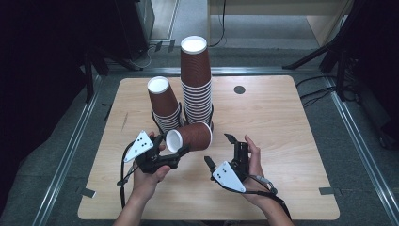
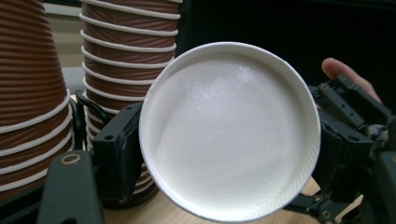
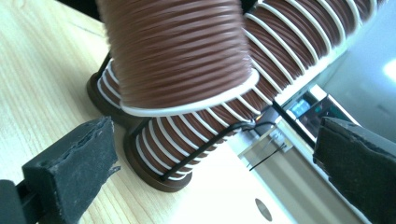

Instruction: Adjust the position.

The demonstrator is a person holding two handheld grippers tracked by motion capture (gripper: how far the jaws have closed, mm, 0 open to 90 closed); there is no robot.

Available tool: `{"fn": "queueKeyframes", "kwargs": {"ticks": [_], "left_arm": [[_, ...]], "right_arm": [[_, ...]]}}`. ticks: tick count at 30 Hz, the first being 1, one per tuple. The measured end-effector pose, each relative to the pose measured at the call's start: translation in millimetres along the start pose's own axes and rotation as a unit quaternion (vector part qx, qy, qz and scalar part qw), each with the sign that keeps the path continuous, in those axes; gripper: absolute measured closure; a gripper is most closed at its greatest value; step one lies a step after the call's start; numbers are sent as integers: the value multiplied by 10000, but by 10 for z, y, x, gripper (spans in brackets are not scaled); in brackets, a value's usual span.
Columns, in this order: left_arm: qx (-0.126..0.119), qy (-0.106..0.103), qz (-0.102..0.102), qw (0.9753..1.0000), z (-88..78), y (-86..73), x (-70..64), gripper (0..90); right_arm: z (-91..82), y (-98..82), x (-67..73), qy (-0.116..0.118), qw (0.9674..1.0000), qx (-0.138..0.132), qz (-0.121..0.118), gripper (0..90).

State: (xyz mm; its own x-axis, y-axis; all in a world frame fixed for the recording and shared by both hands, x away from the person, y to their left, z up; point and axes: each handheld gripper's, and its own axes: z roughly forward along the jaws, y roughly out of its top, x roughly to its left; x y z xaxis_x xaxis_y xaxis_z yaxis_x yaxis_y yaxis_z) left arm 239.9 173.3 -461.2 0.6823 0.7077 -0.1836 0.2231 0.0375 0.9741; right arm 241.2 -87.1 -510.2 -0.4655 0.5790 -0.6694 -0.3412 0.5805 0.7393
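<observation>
- Single brown ribbed paper cup with white rim and white inside — lying on its side above the table, mouth turned toward the left gripper's camera; in the left gripper view its round white opening sits squarely between the two black jaws
- Left gripper — jaws drawn in on the cup's rim end, one pad at either side of the mouth, cup clamped and lifted off the tabletop; the person's left hand wraps the body below the grey three-cornered plate
- Right gripper — jaws spread as wide as they go, nothing between the pads; in the right gripper view the held cup's brown wall hangs ahead of and above the gap, apart from both jaws
- Tall stack of brown ribbed paper cups — upright in a black wire holder, directly beyond the held cup
- Shorter stack of the same cups — leaning, just beside the tall one, beyond the left jaws
- Light wooden table — bare surface under both grippers
</observation>
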Motion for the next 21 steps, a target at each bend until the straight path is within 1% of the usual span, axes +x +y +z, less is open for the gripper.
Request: {"fn": "queueKeyframes", "kwargs": {"ticks": [1, 4, 6, 8, 11, 13, 17, 21], "left_arm": [[2, 21, 16, 10000, -1, -3, 2, 228], [-56, 61, 36, 10000, -4, -7, 4, 228], [-99, 75, 27, 9999, -11, -9, 12, 228], [-150, 69, 25, 9999, -20, -13, 19, 228], [-153, 92, 44, 9998, -26, -18, 21, 228], [-169, 142, 79, 9997, -26, -19, 20, 228], [-359, 236, 112, 9990, -36, -21, 25, 228], [-442, 254, 111, 9986, -62, -15, 38, 228]], "right_arm": [[-1, -2, -10, -27, 9999, 17, 97, 0], [-2, 4, -43, -172, 9997, 126, 107, 0], [-11, 16, -63, -223, 9994, 137, 234, 0], [-25, 26, -87, -260, 9991, 148, 312, 0], [-46, 35, -132, -303, 9983, 169, 472, 0], [-54, 44, -156, -383, 9978, 235, 490, 2], [-63, 69, -173, -438, 9963, 272, 695, 2], [-45, 79, -164, -408, 9947, 371, 873, 8]]}}
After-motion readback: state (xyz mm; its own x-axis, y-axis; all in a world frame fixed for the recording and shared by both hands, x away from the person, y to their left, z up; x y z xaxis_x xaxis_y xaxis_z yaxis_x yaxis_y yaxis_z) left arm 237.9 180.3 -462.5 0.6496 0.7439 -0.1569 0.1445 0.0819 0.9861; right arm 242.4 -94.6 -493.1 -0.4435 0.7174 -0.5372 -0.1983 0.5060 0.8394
